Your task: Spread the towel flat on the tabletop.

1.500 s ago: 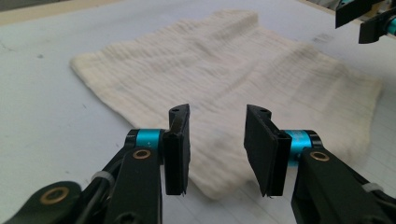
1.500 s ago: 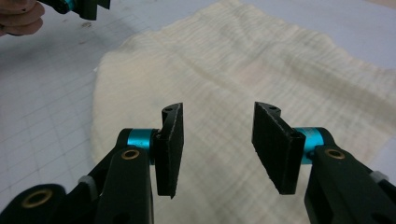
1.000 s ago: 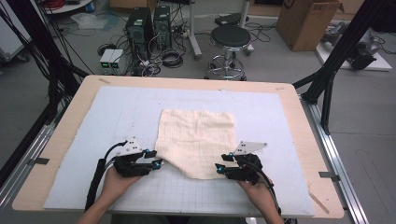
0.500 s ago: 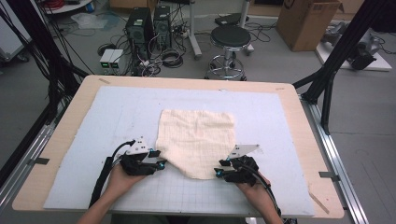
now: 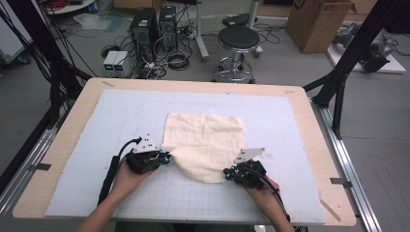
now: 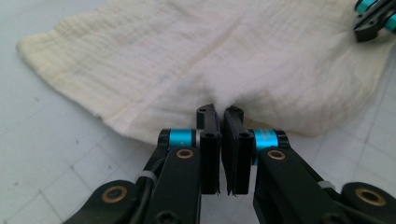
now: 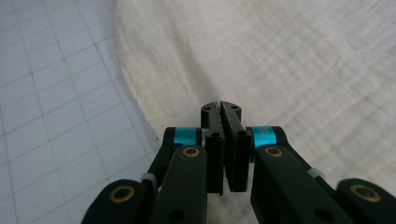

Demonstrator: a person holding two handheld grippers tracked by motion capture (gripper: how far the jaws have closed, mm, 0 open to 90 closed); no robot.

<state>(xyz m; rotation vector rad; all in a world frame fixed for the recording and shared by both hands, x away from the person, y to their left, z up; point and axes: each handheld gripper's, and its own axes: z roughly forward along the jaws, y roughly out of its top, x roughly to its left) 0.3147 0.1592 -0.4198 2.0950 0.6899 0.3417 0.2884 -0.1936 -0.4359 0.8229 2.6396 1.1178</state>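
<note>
We had the left hand-held gripper (image 5: 167, 157) pressed together, pinching the near-left edge of the cream cloth (image 5: 205, 142), fabric bunched right at its tips. The right hand-held gripper (image 5: 227, 173) was clamped on the near-right edge the same way. The cloth lay spread on the desk (image 5: 96, 121) between and beyond both.

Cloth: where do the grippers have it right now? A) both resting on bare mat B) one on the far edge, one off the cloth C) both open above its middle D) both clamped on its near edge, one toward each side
D: the left gripper and the right gripper each have their jaws shut on the near edge of the cream cloth, toward its left and right sides.
</note>
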